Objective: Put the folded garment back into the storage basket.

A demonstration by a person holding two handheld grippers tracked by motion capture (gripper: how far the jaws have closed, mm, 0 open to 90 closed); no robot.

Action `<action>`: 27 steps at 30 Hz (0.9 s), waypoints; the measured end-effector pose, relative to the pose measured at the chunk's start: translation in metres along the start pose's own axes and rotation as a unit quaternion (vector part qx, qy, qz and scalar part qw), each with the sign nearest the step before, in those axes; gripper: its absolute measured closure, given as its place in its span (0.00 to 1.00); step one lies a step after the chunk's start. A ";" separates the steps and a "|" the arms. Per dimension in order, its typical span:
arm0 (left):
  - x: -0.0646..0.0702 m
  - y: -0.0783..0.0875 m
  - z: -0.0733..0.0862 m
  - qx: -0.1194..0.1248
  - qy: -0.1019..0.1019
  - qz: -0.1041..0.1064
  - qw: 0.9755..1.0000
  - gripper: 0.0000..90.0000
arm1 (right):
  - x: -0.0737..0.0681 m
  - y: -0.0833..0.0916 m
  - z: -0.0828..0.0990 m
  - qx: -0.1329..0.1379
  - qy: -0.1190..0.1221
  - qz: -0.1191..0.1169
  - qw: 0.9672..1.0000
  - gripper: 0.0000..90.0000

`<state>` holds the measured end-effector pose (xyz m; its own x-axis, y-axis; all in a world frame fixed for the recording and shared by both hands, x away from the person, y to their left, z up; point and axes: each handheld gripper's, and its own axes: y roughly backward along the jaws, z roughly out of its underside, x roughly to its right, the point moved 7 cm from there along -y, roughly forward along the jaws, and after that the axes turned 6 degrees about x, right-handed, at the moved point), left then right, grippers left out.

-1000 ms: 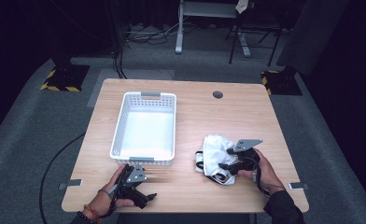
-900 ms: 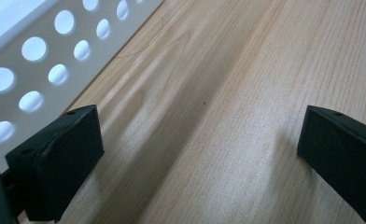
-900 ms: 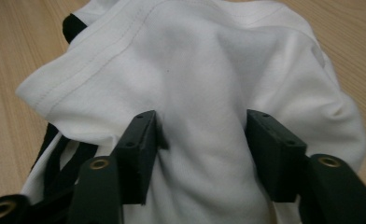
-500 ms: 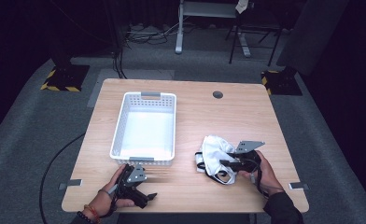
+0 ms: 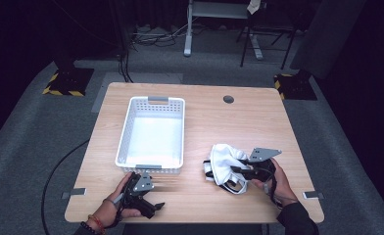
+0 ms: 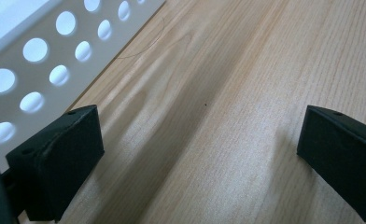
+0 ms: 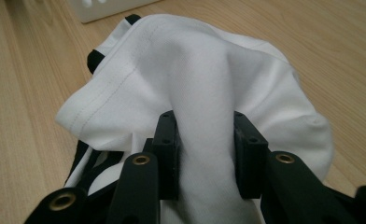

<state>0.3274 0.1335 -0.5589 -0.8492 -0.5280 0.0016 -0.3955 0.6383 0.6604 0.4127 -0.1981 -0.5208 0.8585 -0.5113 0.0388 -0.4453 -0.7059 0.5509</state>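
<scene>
A crumpled white garment (image 5: pixel 225 157) with black trim lies on the right part of the wooden table (image 5: pixel 214 117). My right gripper (image 5: pixel 233 170) has just closed and is shut on a fold of it; in the right gripper view the white garment (image 7: pixel 204 88) is pinched into a ridge between the two black pads (image 7: pixel 166 140). A white perforated basket (image 5: pixel 153 134) stands left of centre, empty. My left gripper (image 5: pixel 153 205) rests near the table's front edge below the basket, held by a hand. Its jaws stand wide open over bare wood, with the basket wall (image 6: pixel 45 46) beside the left fingertip (image 6: pixel 55 154).
A round cable hole (image 5: pixel 228 99) sits near the table's far edge. Beyond the table are a dark floor, desk legs and yellow-black striped floor marks (image 5: pixel 62 90). Bare wood lies between the basket and the garment.
The right gripper's jaws closed on the white garment, bunching a fold between them. The left hand and gripper stayed where they were.
</scene>
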 end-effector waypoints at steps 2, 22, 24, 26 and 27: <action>0.000 0.000 0.000 0.000 0.000 0.000 1.000 0.00 | -0.001 0.001 -0.001 0.001 -0.001 -0.001 1.000 0.76; 0.000 0.000 0.000 0.000 0.000 0.000 1.000 0.00 | -0.007 0.008 -0.011 0.024 -0.008 0.001 1.000 0.78; 0.000 0.000 0.000 0.000 0.000 0.000 1.000 0.00 | -0.006 0.009 -0.013 0.029 -0.010 0.003 1.000 0.78; 0.000 0.000 0.000 0.000 0.000 0.000 1.000 0.00 | -0.005 0.010 -0.015 0.034 -0.013 0.002 0.999 0.78; 0.000 0.000 0.000 0.000 0.000 0.000 1.000 0.00 | -0.005 0.011 -0.017 0.036 -0.014 0.003 0.999 0.78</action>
<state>0.3274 0.1335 -0.5588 -0.8491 -0.5282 0.0019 -0.3955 0.6383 0.6605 0.4082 -0.1952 -0.5010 0.8487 -0.5285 0.0190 -0.4689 -0.7355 0.4891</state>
